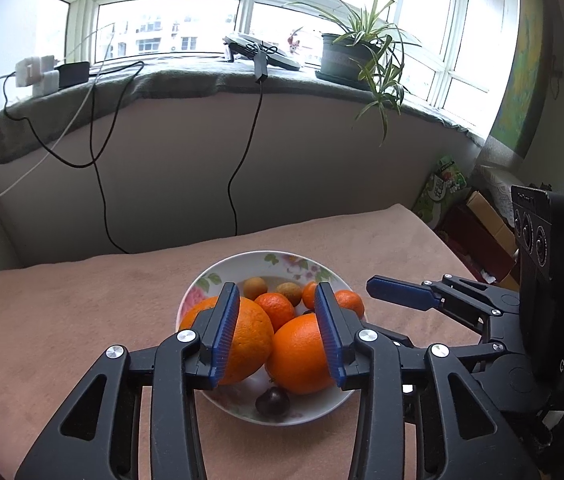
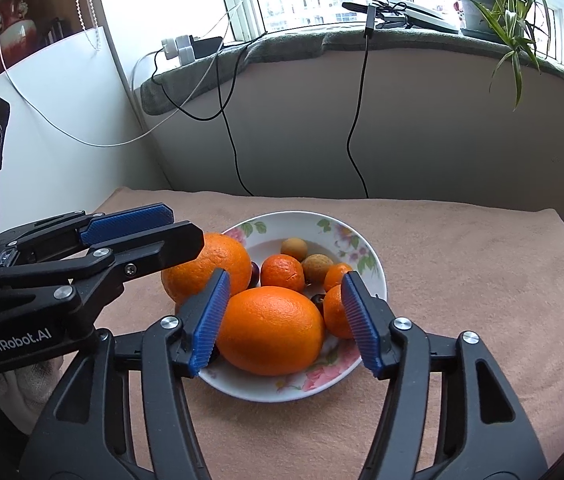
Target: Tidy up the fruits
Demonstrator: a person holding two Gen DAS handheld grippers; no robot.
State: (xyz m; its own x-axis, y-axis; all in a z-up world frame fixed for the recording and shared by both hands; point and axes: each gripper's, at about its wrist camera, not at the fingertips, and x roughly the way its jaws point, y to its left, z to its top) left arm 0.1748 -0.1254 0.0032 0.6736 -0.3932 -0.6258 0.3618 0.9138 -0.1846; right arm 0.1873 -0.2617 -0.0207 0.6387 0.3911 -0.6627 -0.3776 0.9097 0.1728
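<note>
A white flowered bowl (image 1: 242, 266) (image 2: 293, 220) sits on a pink-tan cloth. It holds two large oranges (image 1: 252, 340) (image 2: 270, 330), up to three mandarins (image 1: 276, 308) (image 2: 282, 272), two small tan fruits (image 1: 255, 287) (image 2: 293, 248) and a dark cherry (image 1: 272, 400). My left gripper (image 1: 277, 292) hovers open over the bowl's near side and its pads straddle the gap between the two oranges without touching either. My right gripper (image 2: 285, 280) is open, with the nearer orange between its pads and a gap at the right pad. Each gripper shows in the other's view, the left gripper (image 2: 184, 228) and the right one's finger (image 1: 401, 294).
The cloth-covered table (image 2: 461, 280) ends at a wall below a windowsill. Black and white cables (image 1: 242, 160) hang down that wall. A potted plant (image 1: 345, 56), chargers and a flat device sit on the sill. Boxes and a green bag (image 1: 445, 188) stand off the table's right edge.
</note>
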